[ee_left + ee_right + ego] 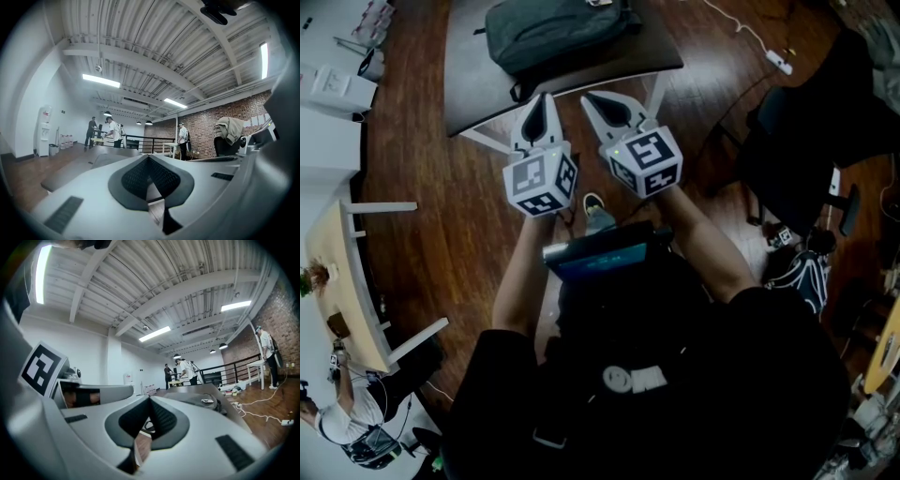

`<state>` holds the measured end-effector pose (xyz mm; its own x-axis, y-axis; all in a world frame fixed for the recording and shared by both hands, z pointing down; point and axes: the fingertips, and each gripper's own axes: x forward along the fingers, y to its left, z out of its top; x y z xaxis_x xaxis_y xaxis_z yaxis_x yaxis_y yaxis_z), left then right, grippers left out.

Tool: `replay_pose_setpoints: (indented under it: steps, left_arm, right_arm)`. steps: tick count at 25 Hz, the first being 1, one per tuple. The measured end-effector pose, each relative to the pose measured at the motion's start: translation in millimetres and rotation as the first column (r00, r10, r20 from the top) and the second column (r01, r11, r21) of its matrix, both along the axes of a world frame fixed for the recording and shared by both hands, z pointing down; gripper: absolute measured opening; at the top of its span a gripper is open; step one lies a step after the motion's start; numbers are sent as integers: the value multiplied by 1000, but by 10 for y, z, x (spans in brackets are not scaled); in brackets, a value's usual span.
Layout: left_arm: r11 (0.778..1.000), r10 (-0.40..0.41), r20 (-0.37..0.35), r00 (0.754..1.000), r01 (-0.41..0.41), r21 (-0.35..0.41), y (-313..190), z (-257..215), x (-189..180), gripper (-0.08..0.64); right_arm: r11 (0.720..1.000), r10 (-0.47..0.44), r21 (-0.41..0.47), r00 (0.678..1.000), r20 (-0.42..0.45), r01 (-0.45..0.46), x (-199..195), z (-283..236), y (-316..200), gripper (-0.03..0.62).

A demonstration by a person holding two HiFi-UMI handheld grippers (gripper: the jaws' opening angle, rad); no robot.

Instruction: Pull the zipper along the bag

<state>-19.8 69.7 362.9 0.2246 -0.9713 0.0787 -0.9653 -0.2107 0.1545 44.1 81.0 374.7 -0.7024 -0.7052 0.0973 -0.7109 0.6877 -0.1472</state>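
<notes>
from here i see a wood floor [422, 169] with a black chair [797, 159] off to the right, a white power strip [778, 62] on its cable beyond it, and a pale side table [342, 272] at the left. the dark table [478, 94] carries the grey bag [553, 33], lying toward its far edge. only bare tabletop lies between the bag and my tools. the left gripper [542, 97] and right gripper [589, 96] sit side by side over the table's near edge, both pointing at the bag and well short of it. both are clenched tip to tip, with nothing in them.
</notes>
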Motion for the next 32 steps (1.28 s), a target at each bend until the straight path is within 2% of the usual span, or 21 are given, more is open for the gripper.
replay_pose_setpoints:
  steps: [17, 26, 32]
  left_arm:
    - [1000, 21, -10, 1000, -21, 22, -805, -12, -509, 3]
    - [998, 49, 2, 999, -49, 26, -1029, 1, -777, 3]
    - [998, 57, -7, 998, -57, 21, -1102, 58, -870, 3]
  right_arm:
    - [1000, 4, 22, 999, -49, -3, -606, -72, -808, 12]
    - [999, 25, 30, 998, -65, -23, -902, -77, -1049, 12]
    - [998, 27, 63, 993, -114, -20, -993, -33, -1097, 12]
